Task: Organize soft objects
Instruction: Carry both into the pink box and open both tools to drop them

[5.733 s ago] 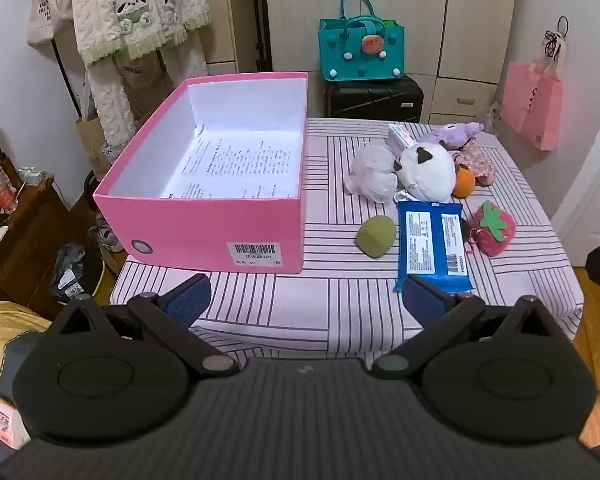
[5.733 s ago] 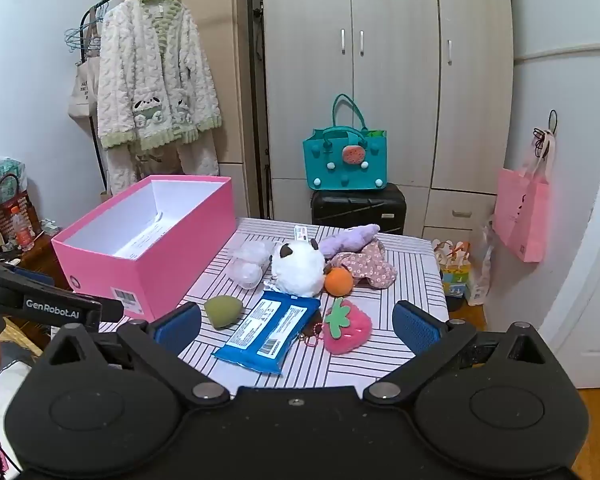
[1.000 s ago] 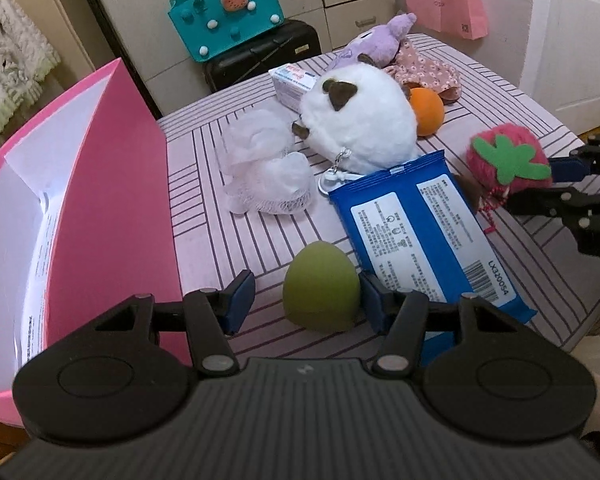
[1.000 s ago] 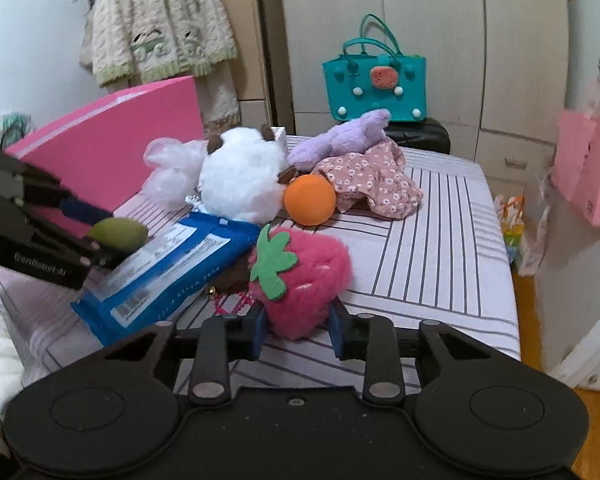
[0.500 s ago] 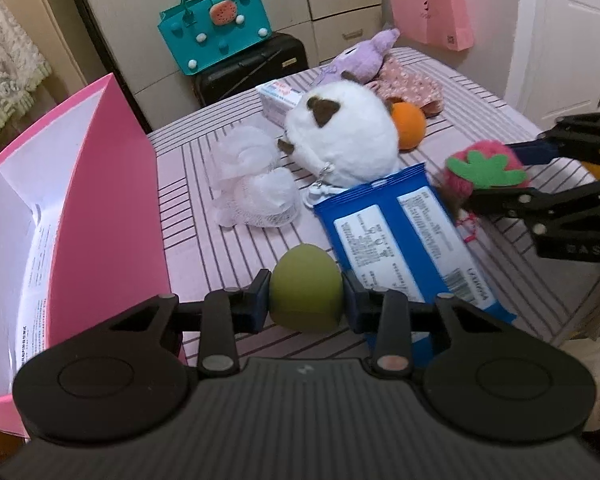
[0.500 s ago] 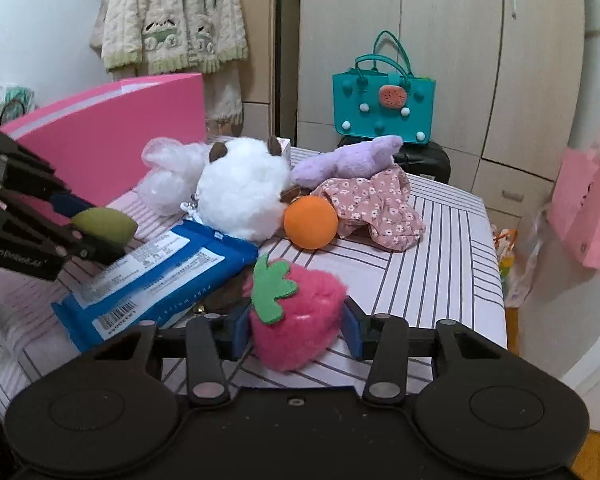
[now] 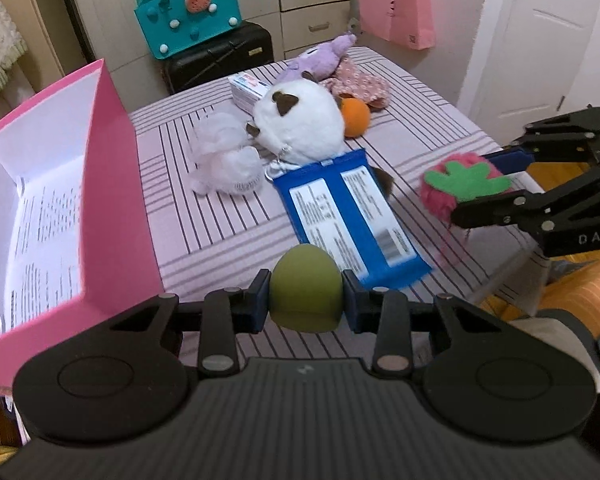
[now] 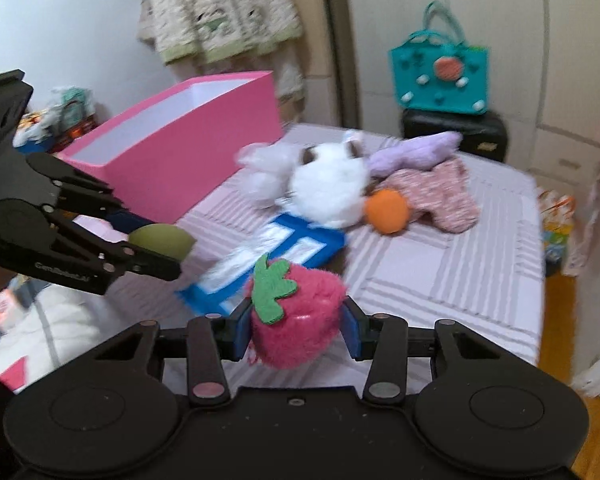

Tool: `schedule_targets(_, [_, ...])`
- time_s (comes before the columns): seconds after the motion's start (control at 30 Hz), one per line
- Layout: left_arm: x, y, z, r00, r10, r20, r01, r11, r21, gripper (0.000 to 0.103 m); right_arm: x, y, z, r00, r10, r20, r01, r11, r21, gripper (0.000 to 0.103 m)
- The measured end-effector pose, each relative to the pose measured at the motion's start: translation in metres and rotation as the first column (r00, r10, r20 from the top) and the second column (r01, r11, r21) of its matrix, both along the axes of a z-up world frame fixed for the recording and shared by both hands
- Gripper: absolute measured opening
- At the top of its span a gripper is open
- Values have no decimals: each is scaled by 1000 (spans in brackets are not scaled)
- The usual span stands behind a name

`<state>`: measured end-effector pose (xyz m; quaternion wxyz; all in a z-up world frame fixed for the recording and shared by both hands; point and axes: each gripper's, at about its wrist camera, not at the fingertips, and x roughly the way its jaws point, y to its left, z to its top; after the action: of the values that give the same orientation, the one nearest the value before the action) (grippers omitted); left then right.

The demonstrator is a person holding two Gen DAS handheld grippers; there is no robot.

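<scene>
While both tongs grip the green sponge (image 7: pixel 306 294) and strawberry plush (image 8: pixel 296 312), the wipes pack (image 7: pixel 346 216) lies between them.

Green sponge (image 7: pixel 306 294): egg-shaped, olive, pinched low centre of the left wrist view, clear of the cloth.
Strawberry plush (image 8: pixel 296 312): fuzzy pink, green felt leaf, pinched low centre of the right wrist view.
Pink box (image 7: pixel 112 184): open, white inside, left side of frame.
</scene>
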<state>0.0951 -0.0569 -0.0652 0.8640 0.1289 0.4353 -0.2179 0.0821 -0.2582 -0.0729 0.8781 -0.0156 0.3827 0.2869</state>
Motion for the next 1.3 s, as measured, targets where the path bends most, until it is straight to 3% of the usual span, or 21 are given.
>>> schedule_targets(0.27, [-31, 26, 23, 999, 19, -38, -20, 1000, -15, 36, -3, 31, 14, 981, 140, -131, -131, 988, 77, 50])
schedule_targets(0.47, [-48, 51, 39, 995, 51, -82, -53, 998, -21, 36, -5, 66, 35, 950, 267, -161, -251, 961, 116, 50])
schedule_targets(0.57, [-52, 64, 47, 994, 68, -89, -72, 997, -38, 36, -2, 81, 48, 942, 308, -137, -294, 949, 116, 50])
schedule_targets(0.9, [-37, 115, 81, 988, 154, 18, -153, 986, -74, 36, 38, 118, 92, 941, 338, -10, -336, 938, 86, 51])
schedule_targets(1.03, [-16, 140, 98, 980, 186, 72, -173, 973, -149, 36, 62, 133, 109, 937, 348, 42, -351, 932, 87, 51])
schedule_targets(1.3, [61, 173, 102, 963, 267, 46, -249, 940, -234, 36, 130, 182, 113, 931, 337, 137, -337, 941, -26, 51])
